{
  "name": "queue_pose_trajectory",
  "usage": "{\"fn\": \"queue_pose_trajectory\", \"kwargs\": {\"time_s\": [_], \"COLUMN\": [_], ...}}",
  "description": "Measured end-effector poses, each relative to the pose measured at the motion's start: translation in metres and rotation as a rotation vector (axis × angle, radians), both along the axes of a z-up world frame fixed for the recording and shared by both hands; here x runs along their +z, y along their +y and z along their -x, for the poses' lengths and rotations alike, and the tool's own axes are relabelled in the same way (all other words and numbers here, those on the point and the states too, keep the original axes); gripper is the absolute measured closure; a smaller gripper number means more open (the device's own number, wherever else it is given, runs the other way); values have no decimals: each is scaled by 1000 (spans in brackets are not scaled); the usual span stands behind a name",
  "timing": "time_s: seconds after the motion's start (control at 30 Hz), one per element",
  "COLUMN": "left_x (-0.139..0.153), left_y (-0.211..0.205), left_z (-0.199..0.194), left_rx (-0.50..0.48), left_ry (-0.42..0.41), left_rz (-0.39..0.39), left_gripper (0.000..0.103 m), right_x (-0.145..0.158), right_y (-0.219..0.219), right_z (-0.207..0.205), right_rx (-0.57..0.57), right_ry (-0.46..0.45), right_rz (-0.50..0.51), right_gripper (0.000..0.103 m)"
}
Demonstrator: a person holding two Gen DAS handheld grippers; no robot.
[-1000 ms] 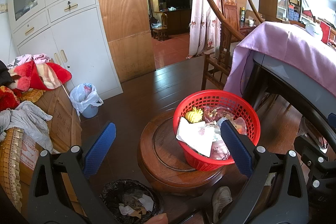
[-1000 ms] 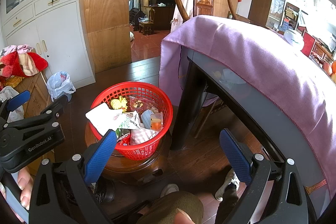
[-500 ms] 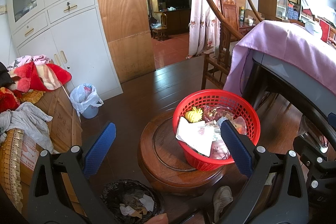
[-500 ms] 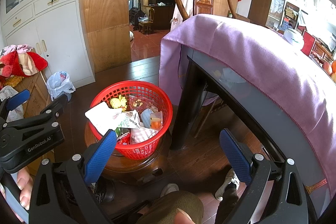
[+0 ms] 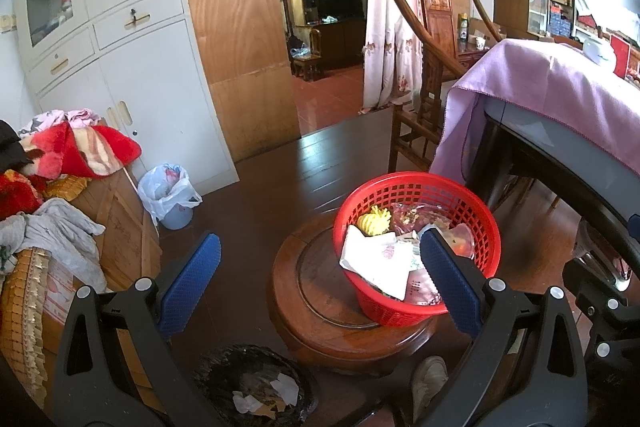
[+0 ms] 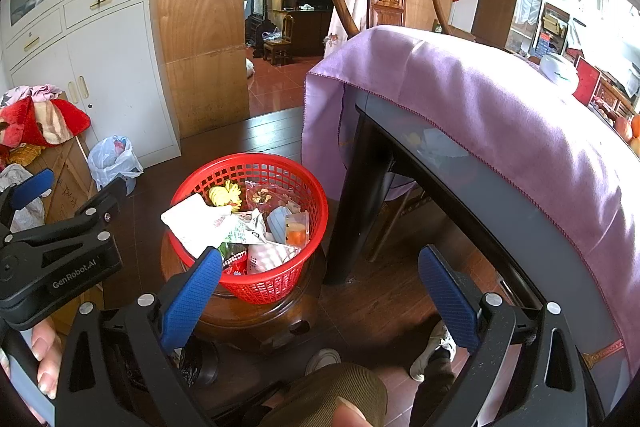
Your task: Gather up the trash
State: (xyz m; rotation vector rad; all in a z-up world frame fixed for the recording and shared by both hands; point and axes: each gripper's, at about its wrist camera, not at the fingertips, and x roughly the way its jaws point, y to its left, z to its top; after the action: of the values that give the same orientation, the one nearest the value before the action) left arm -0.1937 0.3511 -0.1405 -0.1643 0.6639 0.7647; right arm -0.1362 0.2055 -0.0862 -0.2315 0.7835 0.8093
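Observation:
A red plastic basket (image 5: 448, 187) (image 6: 256, 165) full of trash sits on a round wooden stool (image 5: 316, 287) (image 6: 256, 319). Inside lie white paper (image 5: 376, 259) (image 6: 196, 223), a yellow crumpled item (image 5: 374, 221) (image 6: 224, 195), wrappers and a small orange cup (image 6: 297, 233). A black-lined bin (image 5: 256, 387) with scraps stands on the floor below the stool. My left gripper (image 5: 320, 267) is open and empty, hovering above the stool, its right finger over the basket. My right gripper (image 6: 320, 279) is open and empty, just right of the basket. The left gripper's body (image 6: 56, 259) shows at the right wrist view's left edge.
A dark table (image 6: 460, 163) under a purple cloth (image 6: 500, 99) stands right of the stool, a wooden chair (image 5: 424, 75) behind it. Left is a wooden chest (image 5: 116, 211) piled with clothes, white cabinets and a bagged bin (image 5: 170, 193). A person's shoe (image 6: 434, 355) and knee are below.

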Motion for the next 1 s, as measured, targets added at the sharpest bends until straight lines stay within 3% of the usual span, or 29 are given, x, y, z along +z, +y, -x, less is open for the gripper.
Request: {"fn": "queue_pose_trajectory", "kwargs": {"time_s": [1.0], "left_x": [1], "left_y": [-3], "left_z": [-4], "left_rx": [-6], "left_ry": [6], "left_rz": [-20], "left_gripper": [7], "right_x": [0], "right_y": [-1], "right_z": [0], "right_rx": [-2], "right_ry": [1], "right_rz": [-2], "right_gripper": [6]}}
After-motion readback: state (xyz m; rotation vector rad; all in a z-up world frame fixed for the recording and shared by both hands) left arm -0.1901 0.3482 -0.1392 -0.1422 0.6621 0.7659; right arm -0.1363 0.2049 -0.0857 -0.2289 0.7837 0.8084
